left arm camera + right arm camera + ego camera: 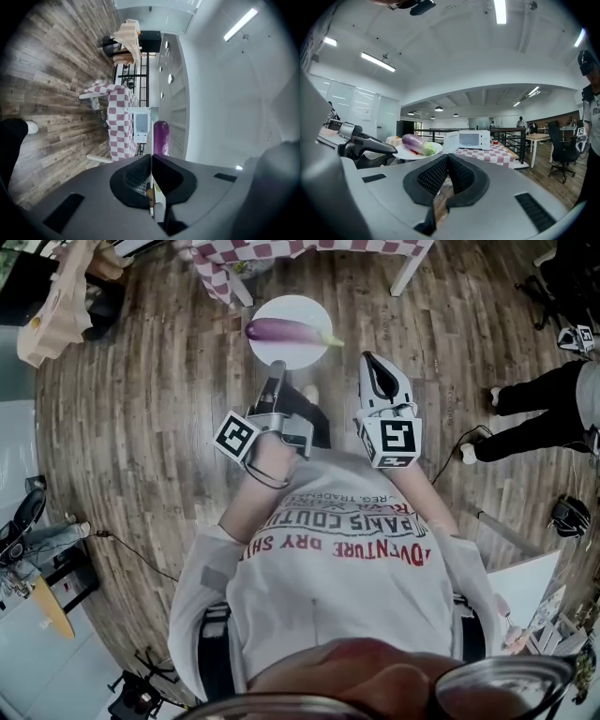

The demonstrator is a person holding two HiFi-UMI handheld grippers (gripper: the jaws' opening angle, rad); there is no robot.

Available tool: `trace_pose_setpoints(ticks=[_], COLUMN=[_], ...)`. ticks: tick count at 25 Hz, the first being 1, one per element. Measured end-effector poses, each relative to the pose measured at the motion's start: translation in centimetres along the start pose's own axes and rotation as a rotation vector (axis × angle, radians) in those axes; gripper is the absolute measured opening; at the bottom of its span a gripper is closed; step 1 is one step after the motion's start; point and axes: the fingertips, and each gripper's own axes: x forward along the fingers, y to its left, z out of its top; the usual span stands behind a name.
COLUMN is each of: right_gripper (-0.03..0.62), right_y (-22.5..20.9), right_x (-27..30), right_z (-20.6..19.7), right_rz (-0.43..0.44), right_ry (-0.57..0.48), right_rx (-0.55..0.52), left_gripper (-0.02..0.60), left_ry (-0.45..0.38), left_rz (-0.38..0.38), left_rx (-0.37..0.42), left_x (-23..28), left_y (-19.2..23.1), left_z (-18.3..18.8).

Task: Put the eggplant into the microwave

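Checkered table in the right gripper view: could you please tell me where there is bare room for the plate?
Bare cloth runs along the near edge of the checkered table, in front of and right of the microwave. The open door crowds its left; a small red thing sits right of it.

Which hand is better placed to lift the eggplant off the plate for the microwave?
Right, probably. The left gripper is shut on the plate, carrying the eggplant. The right gripper beside it is free, fingers together on nothing, facing the open microwave.
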Motion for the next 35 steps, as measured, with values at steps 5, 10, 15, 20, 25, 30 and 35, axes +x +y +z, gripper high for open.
trace_pose_setpoints(ticks=[5,10,15,20,25,30,35], right_gripper=[0.021,0.021,0.021,0.021,0.021,0.021,0.021], right_y=[-1.5,-3.3,-5.0,-6.6,-8.8,-12.1,-16.8], right_x=[6.6,14.0,21.3,26.8,30.6,34.3,39.7], right_z=[0.5,2.0,3.2,3.1,2.3,1.9,2.0], right_rz=[-0.017,-0.045,-0.079,-0.11,-0.121,-0.106,-0.054], right_ry=[0.026,0.04,0.048,0.071,0.089,0.091,0.081], right_rx=[-0.001,-0.005,0.003,0.02,0.034,0.036,0.04], left_gripper=[0.031,0.031,0.031,0.031,0.031,0.031,0.031], left_ry=[0.021,0.062,0.125,0.172,0.194,0.179,0.128], left_rz=[0.005,-0.001,-0.005,0.009,0.057,0.073,0.083], left_rx=[-0.041,-0.045,-0.039,-0.051,-0.073,-0.075,-0.059], left_x=[6.5,14.2,21.5,26.8,30.7,35.0,41.1], left_y=[0.4,-0.1,-0.7,-0.3,1.6,2.5,3.2], left_z=[3.1,6.8,10.0,11.8,12.3,12.2,12.0])
